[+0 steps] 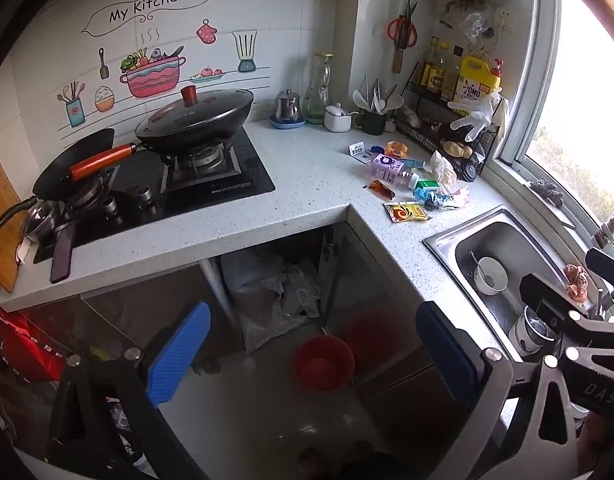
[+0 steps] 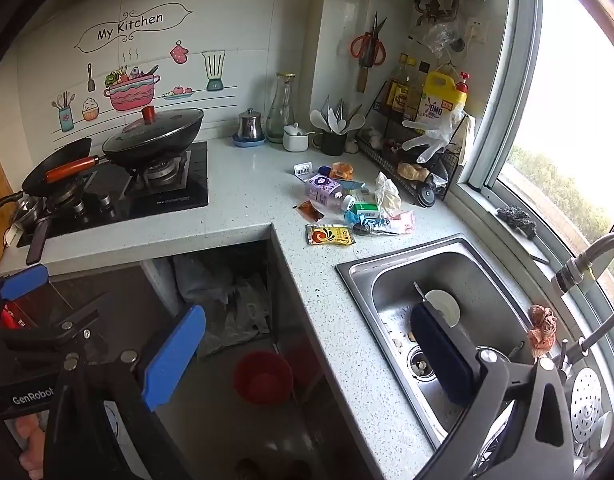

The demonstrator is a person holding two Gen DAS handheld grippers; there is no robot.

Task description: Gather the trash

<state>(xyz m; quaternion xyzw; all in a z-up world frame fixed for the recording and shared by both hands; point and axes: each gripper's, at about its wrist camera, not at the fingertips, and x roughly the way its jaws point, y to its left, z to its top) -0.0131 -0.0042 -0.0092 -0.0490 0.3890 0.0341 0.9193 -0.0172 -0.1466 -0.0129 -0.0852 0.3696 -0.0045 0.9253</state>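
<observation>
Right of centre in both views, the trash (image 1: 413, 182) (image 2: 347, 208) is lying in a loose heap on the counter (image 1: 307, 176) (image 2: 251, 184), between the sink (image 1: 503, 248) (image 2: 459, 280) and the wire rack (image 1: 447, 120). A yellow sachet (image 1: 407, 212) (image 2: 329, 235) is sitting at its near edge. Low in frame, the left gripper (image 1: 311, 356) and right gripper (image 2: 307, 356) are hovering well apart from it, fingers spread wide, holding nothing. A red bucket (image 1: 324, 362) (image 2: 263, 376) is standing on the floor below.

Lidded wok (image 1: 195, 120) on stove, bowl (image 1: 490, 275) in sink (image 1: 439, 240)
</observation>
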